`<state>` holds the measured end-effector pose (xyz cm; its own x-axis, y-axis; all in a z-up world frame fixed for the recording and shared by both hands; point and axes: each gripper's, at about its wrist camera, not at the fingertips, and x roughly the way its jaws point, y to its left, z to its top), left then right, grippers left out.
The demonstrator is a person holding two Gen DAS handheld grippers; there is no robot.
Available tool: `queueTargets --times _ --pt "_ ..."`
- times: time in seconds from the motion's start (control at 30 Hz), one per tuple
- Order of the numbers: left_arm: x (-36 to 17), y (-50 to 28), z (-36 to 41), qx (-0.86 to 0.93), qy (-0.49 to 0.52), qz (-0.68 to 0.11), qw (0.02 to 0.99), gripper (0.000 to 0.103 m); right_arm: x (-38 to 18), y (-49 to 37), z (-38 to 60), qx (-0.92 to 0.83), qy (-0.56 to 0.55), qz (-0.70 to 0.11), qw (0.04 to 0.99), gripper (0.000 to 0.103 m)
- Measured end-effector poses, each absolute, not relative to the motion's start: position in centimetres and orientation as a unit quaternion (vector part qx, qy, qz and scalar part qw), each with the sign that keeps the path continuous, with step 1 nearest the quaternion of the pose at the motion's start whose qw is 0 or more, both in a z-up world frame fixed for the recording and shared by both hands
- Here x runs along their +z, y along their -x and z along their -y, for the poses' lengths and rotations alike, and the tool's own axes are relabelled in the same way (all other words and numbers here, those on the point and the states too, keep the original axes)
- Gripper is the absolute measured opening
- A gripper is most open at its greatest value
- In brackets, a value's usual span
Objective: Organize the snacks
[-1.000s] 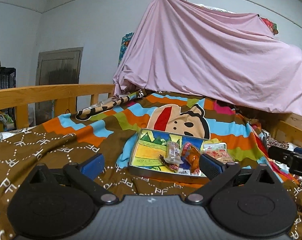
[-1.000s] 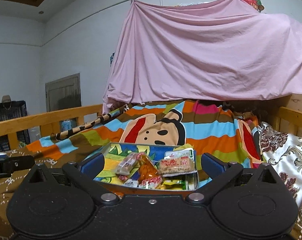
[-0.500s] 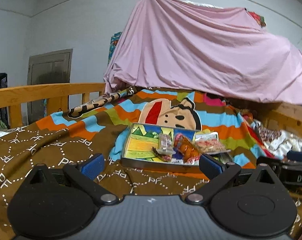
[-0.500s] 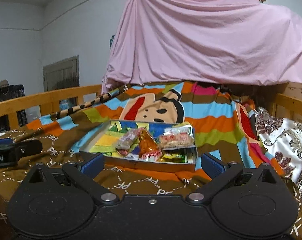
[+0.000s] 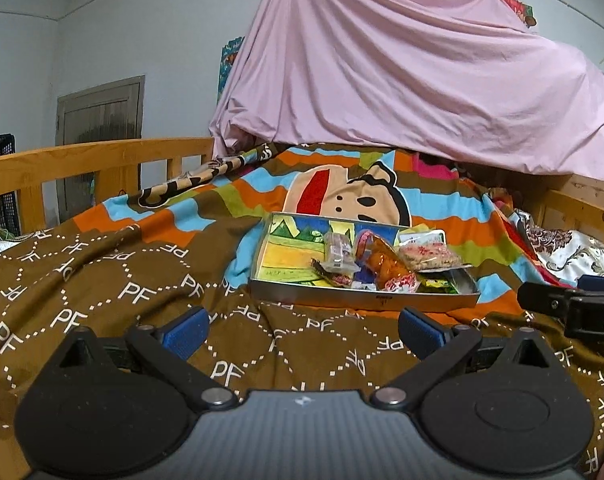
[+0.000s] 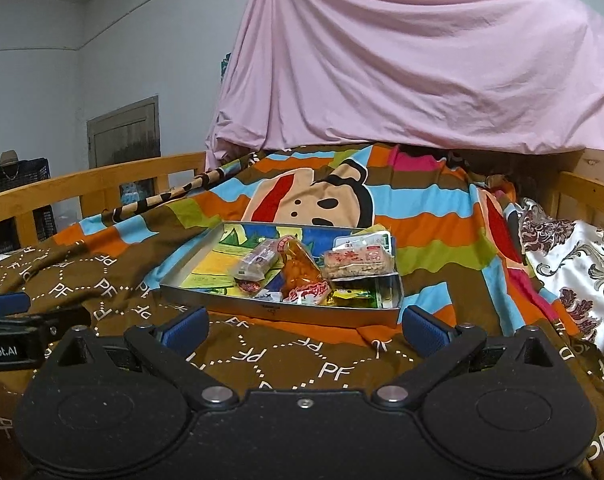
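Observation:
A shallow metal tray (image 5: 366, 300) (image 6: 278, 311) with a colourful printed bottom lies on the bed. Several wrapped snacks are heaped at its right end: a clear purple-tinted packet (image 5: 338, 252) (image 6: 259, 261), an orange packet (image 5: 386, 262) (image 6: 300, 268) and a pink crispy bar (image 5: 428, 254) (image 6: 358, 261). My left gripper (image 5: 302, 330) is open just short of the tray's near wall, nothing between its blue pads. My right gripper (image 6: 304, 327) is open too, also close in front of the tray. Each gripper shows at the edge of the other's view.
The tray rests on a brown "PF" blanket (image 5: 102, 292) over a striped cartoon blanket (image 6: 422, 216). A wooden bed rail (image 5: 82, 164) runs on the left, another wooden rail (image 6: 590, 192) on the right. A pink sheet (image 5: 402, 80) hangs behind. A floral cloth (image 6: 574, 256) lies at right.
Both grippers have moved forward and lower toward the tray, which now looms larger in both views. Both stayed open.

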<state>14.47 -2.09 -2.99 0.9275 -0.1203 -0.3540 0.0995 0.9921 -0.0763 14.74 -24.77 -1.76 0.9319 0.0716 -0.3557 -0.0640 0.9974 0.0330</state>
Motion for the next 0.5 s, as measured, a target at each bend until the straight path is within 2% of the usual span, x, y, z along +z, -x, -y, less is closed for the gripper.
queueTargets --times 0.5 --pt "-3.20 -14.37 2.12 -0.051 0.027 -0.185 0.981 0.103 -1.87 -14.96 24.51 0.038 -0.001 -0.187 0.982 0.102"
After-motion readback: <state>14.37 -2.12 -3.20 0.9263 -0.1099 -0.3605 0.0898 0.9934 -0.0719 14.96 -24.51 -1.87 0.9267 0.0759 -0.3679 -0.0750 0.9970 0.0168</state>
